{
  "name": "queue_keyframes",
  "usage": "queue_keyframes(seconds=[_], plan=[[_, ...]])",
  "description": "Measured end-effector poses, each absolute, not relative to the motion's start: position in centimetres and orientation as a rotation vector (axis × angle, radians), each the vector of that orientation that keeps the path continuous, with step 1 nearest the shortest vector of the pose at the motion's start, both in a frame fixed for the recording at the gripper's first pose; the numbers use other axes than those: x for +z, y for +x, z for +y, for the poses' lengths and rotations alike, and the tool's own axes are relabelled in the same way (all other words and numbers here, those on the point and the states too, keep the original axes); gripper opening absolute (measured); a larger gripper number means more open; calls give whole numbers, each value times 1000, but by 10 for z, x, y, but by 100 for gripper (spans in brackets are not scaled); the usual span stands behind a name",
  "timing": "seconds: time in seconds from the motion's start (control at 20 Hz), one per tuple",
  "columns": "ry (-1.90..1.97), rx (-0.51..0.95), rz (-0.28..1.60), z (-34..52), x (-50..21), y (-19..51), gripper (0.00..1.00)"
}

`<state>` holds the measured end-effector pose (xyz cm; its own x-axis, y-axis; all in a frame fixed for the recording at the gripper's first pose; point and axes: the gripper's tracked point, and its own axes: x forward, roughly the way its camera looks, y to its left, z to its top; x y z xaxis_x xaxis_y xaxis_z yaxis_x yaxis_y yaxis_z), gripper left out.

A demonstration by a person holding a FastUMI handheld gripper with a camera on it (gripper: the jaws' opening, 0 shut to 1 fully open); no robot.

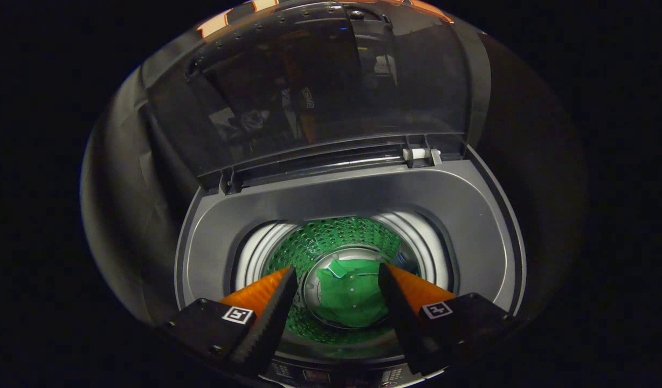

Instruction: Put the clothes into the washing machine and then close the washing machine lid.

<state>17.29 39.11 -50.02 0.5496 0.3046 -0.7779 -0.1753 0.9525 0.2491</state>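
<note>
No legible text anywhere. Square black-and-white marker tags on both fingers of the gripper (337, 272), patterns only, no words or numbers. Fingers spread apart, nothing between them. Small markings on the washing machine's control panel (315, 374) just below the fingers, too small and dim to make out. A faint reflected tag in the raised lid (320, 86), unreadable too.

The gripper (337, 277) points steeply downward, its jaws spread wide apart and holding nothing.
</note>
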Motion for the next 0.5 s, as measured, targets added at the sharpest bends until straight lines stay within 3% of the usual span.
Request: queue_keyframes(seconds=[0.5], plan=[[135, 299, 782, 382, -435, 188, 98]])
